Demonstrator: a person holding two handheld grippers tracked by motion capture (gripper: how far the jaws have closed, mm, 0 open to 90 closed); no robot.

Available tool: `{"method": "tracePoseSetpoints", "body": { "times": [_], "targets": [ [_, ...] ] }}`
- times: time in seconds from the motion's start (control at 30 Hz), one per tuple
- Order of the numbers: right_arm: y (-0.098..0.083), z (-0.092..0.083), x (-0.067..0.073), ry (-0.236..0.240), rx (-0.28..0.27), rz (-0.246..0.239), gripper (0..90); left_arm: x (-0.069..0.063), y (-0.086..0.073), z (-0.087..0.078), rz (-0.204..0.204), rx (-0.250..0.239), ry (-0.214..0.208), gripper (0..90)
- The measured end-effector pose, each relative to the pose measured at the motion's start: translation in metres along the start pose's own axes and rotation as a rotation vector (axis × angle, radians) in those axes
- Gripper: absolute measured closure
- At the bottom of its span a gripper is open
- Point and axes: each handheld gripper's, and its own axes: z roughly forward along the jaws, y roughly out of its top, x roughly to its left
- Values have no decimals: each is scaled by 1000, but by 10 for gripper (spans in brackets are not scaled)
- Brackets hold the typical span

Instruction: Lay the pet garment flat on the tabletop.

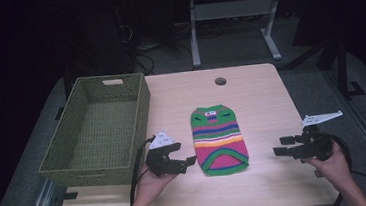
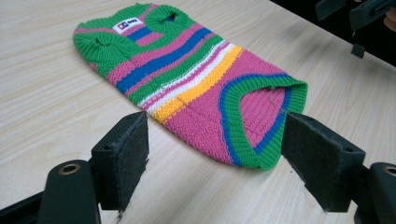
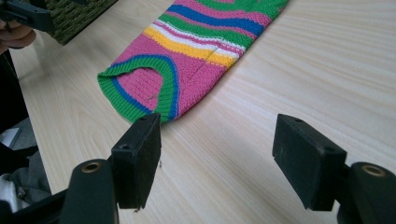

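Note:
A small striped knitted sweater (image 1: pixel 218 139) in pink, green, blue, yellow and white lies flat on the wooden table (image 1: pixel 255 96), its green hem toward me. My left gripper (image 1: pixel 190 161) hovers just left of the hem, jaws open, with nothing between them. In the left gripper view the sweater (image 2: pixel 196 79) lies ahead of the open left gripper (image 2: pixel 215 149). My right gripper (image 1: pixel 279 146) stands open to the right of the sweater, a clear gap away. In the right gripper view the hem (image 3: pixel 140 88) lies ahead and to the left of the empty right gripper (image 3: pixel 217 161).
A green woven basket (image 1: pixel 98 128) stands empty at the table's left side, close to my left hand. A round cable hole (image 1: pixel 220 81) sits near the far edge. Beyond the table are desk legs (image 1: pixel 194 32) and cables on a dark floor.

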Motion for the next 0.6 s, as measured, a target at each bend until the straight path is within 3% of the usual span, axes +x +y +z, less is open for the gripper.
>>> {"method": "tracePoseSetpoints", "body": {
  "times": [0.6],
  "targets": [
    [-29, -12, -3, -10, -28, 30, 320, -6, -14, -9, 9, 24, 6, 183]
  ]
}}
